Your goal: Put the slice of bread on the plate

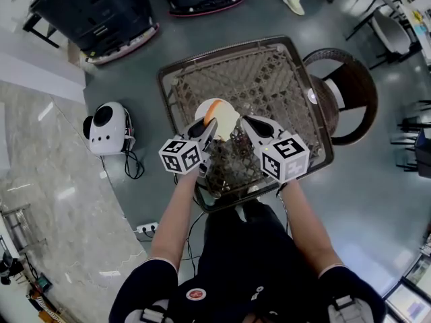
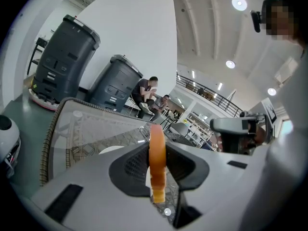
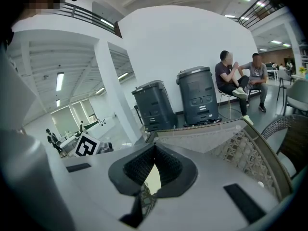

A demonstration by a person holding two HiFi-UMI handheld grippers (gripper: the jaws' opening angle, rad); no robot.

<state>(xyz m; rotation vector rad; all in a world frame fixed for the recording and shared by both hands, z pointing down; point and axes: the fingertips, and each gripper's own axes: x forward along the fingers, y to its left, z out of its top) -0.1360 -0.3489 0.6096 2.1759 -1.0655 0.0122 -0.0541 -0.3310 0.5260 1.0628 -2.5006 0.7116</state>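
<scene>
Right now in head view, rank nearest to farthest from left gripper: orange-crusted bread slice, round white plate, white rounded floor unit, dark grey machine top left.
1. Orange-crusted bread slice: held in the left gripper.
2. Round white plate: on the table, just beyond it.
3. White rounded floor unit: floor, left.
4. Dark grey machine: top left, farthest.
</scene>
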